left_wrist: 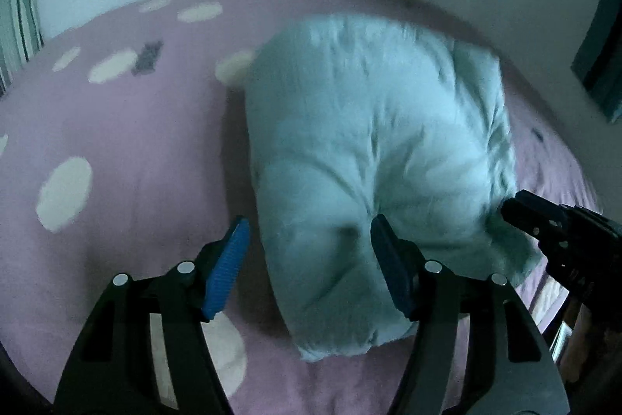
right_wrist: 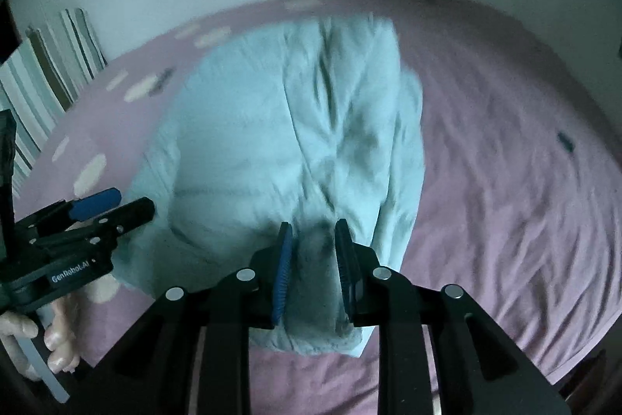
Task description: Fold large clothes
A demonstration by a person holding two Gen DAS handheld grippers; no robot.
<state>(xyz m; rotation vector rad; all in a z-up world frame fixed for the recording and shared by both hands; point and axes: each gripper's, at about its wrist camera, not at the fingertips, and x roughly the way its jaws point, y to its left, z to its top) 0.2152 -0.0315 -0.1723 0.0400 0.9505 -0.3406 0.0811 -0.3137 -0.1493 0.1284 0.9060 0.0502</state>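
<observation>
A pale blue, puffy garment [left_wrist: 373, 127] lies bunched in a thick folded bundle on the pink bed sheet [left_wrist: 128, 142]. My left gripper [left_wrist: 309, 224] stands open over the bundle's near left corner. Its left pad [left_wrist: 227, 267] hangs clear beside the cloth, and its right pad [left_wrist: 390, 271] rests on top of it. My right gripper [right_wrist: 314, 225] is shut on a raised fold at the near edge of the garment [right_wrist: 295, 127], with cloth pinched between both pads. From the left wrist, the right gripper [left_wrist: 517, 207] shows at the bundle's right edge. From the right wrist, the left gripper [right_wrist: 132, 201] shows at its left edge.
The sheet [right_wrist: 505, 181] has white oval spots on its left half and is wrinkled on the right. Striped fabric [right_wrist: 42, 84] stands at the bed's far left against a pale wall. The bed's edge runs along the lower right. A hand [right_wrist: 58, 341] holds the left gripper.
</observation>
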